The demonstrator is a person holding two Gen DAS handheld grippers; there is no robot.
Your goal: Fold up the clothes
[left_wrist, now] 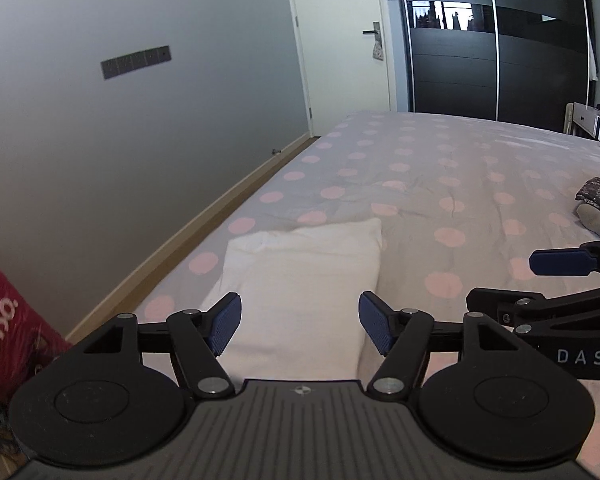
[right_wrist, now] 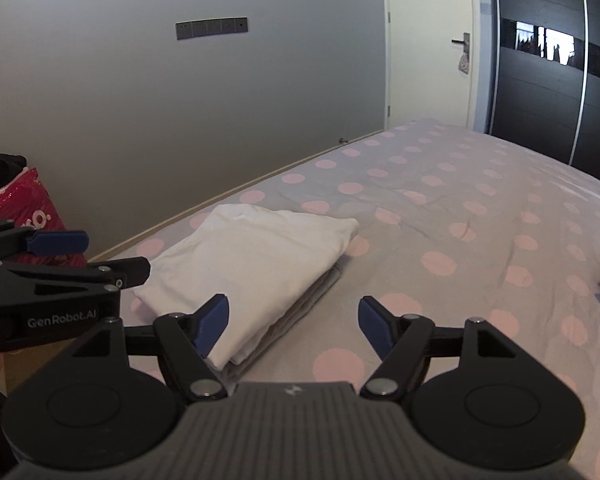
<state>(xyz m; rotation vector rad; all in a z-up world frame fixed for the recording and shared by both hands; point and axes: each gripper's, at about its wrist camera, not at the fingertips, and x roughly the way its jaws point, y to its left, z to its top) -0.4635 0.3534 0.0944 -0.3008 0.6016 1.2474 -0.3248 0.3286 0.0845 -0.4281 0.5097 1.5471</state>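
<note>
A folded white garment (right_wrist: 252, 264) lies flat on the bed (right_wrist: 460, 240), near the bed's edge by the grey wall (right_wrist: 140, 100); it forms a neat oblong, and in the right wrist view its long axis runs from the near foreground away toward the far left, roughly along that edge of the bed; its layered open edges face the right side, where grey-white plies show one above another; the top surface is smooth and the far corner is slightly rounded.

The left gripper (left_wrist: 300, 326) hangs just above the near end of the garment, its blue pads spread wide and holding nothing; the cloth fills the gap between them in its own view. The right gripper (right_wrist: 294, 326) hangs beside it with jaws likewise wide apart and empty; its left pad (right_wrist: 212, 322) sits over the garment's near corner, whether touching I cannot tell, and its right pad is over bare dotted sheet.

A red bag (left_wrist: 8, 328) stands off the bed by the wall; a patterned, crumpled item (left_wrist: 598, 204) lies on the bed well apart to the right.
</note>
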